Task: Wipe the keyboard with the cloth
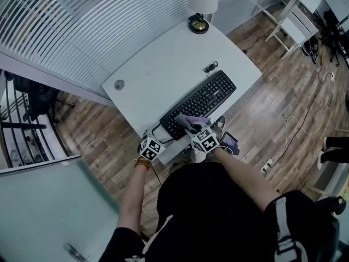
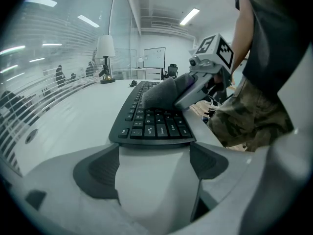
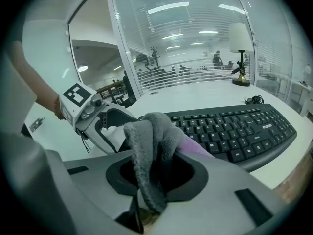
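A black keyboard (image 1: 203, 101) lies slantwise on the white desk (image 1: 163, 59). My right gripper (image 1: 194, 129) is shut on a grey and purple cloth (image 1: 192, 121) and presses it onto the keyboard's near left end. In the right gripper view the cloth (image 3: 151, 141) bunches out of the right gripper (image 3: 156, 173) over the keys (image 3: 234, 126). My left gripper (image 1: 158, 138) stands open at the keyboard's near end. In the left gripper view its pads (image 2: 98, 173) flank bare desk just short of the keyboard (image 2: 151, 124), with the cloth (image 2: 161, 93) and the right gripper (image 2: 198, 87) beyond.
A lamp (image 1: 200, 4) stands at the desk's far edge, with a small coiled cable (image 1: 210, 66) beyond the keyboard and a round grommet (image 1: 119, 84) at the left. Glass walls with blinds run behind. On the wood floor sit a white shelf unit (image 1: 294, 15) and a power strip (image 1: 267, 167).
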Tool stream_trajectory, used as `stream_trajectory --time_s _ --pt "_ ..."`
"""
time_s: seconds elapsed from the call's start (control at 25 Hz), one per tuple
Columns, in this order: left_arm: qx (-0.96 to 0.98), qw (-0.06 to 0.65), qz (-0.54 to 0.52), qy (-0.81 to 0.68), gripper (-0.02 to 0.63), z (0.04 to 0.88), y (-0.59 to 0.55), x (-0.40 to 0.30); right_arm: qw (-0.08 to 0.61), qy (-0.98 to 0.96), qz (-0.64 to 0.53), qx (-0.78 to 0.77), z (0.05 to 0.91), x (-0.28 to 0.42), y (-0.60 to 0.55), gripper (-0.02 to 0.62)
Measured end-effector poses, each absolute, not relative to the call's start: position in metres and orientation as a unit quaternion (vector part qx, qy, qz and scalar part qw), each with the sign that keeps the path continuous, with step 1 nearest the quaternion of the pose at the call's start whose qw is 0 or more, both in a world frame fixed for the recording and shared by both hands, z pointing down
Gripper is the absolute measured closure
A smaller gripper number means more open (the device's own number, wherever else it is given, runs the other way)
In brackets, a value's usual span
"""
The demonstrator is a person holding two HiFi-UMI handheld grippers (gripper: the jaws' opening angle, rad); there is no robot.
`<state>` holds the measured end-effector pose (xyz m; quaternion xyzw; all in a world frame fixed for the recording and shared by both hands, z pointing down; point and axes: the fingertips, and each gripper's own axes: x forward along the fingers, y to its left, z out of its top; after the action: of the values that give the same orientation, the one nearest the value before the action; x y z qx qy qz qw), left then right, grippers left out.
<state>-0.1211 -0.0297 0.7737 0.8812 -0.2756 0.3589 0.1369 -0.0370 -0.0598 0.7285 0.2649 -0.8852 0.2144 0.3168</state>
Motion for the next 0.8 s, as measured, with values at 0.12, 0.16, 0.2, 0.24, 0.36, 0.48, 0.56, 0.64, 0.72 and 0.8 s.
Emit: stream_trajectory --time_s 0.12,0.16,0.2,0.24,0.36,0.48,0.56,0.64,0.72,0.8 --pt "0.881 0.138 0.361 -0.274 0.164 0.774 -0.026 -0.122 0.325 -0.892 0.204 0.237 0.727 -0.051 -0.047 0.509" --pt "0.881 0.139 0.361 -0.274 0.164 0.774 -0.026 -0.122 0.328 -0.894 0.199 0.231 0.728 -0.053 -0.045 0.509" --pt "0.881 0.138 0.361 -0.274 0.164 0.774 -0.027 -0.121 0.329 -0.895 0.196 0.228 0.728 -0.054 -0.045 0.509" --pt "0.881 0.137 0.360 -0.274 0.164 0.774 -0.028 -0.120 0.330 -0.896 0.194 0.227 0.728 -0.053 -0.046 0.509" --pt "0.881 0.137 0.360 -0.274 0.164 0.774 -0.030 -0.121 0.334 -0.899 0.183 0.216 0.728 -0.056 -0.046 0.509" --pt "0.880 0.138 0.361 -0.275 0.164 0.774 -0.029 -0.122 0.341 -0.900 0.176 0.205 0.730 -0.057 -0.045 0.509" --pt "0.881 0.137 0.360 -0.275 0.164 0.774 -0.031 -0.121 0.340 -0.901 0.179 0.202 0.729 -0.056 -0.045 0.509" --pt "0.881 0.140 0.360 -0.274 0.164 0.774 -0.028 -0.120 0.335 -0.902 0.188 0.197 0.731 -0.055 -0.041 0.509" --pt "0.880 0.141 0.361 -0.274 0.164 0.774 -0.028 -0.122 0.332 -0.905 0.187 0.188 0.733 -0.057 -0.042 0.509" --pt "0.881 0.138 0.360 -0.275 0.164 0.774 -0.031 -0.123 0.335 -0.908 0.182 0.175 0.731 -0.061 -0.044 0.509"
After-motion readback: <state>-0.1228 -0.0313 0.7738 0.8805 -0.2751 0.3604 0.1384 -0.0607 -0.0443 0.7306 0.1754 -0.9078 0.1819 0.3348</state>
